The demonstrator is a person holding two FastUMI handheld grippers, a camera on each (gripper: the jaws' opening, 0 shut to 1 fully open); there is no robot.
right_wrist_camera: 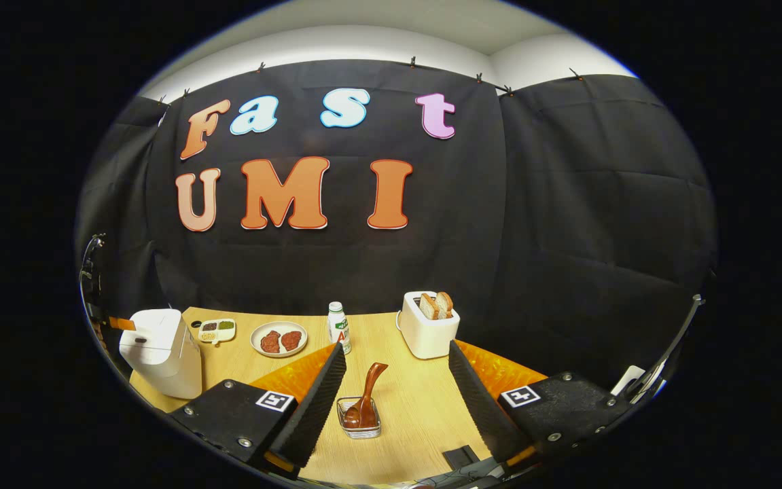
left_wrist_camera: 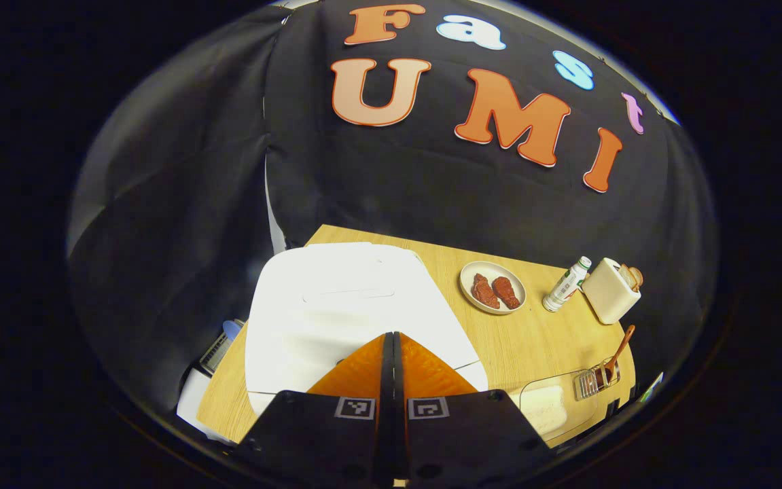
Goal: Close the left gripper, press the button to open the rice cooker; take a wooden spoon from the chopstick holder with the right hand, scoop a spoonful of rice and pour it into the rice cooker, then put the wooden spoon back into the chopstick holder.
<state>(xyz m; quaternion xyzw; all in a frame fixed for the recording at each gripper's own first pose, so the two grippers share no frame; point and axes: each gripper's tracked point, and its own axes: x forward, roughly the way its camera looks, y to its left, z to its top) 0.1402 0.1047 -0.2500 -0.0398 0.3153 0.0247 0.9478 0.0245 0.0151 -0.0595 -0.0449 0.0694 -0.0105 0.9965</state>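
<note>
Fingers [left_wrist_camera: 391, 339] pressed together, seemingly over cooker [left_wrist_camera: 336, 305]

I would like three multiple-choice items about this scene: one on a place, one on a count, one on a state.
1. Where is the wooden spoon?
A. In the chopstick holder
B. On the plate
C. Inside the rice cooker

2. How many pieces of meat lie on the plate?
A. One
B. Two
C. Four

3. In what state is the rice cooker?
A. Lid raised
B. Lid closed
C. Tipped on its side

Answers:
1 A, the spoon stands in the wire holder between the open fingers of the right tool.
2 B, two reddish pieces lie side by side.
3 B, the lid lies flat beneath the shut left tool.
</note>
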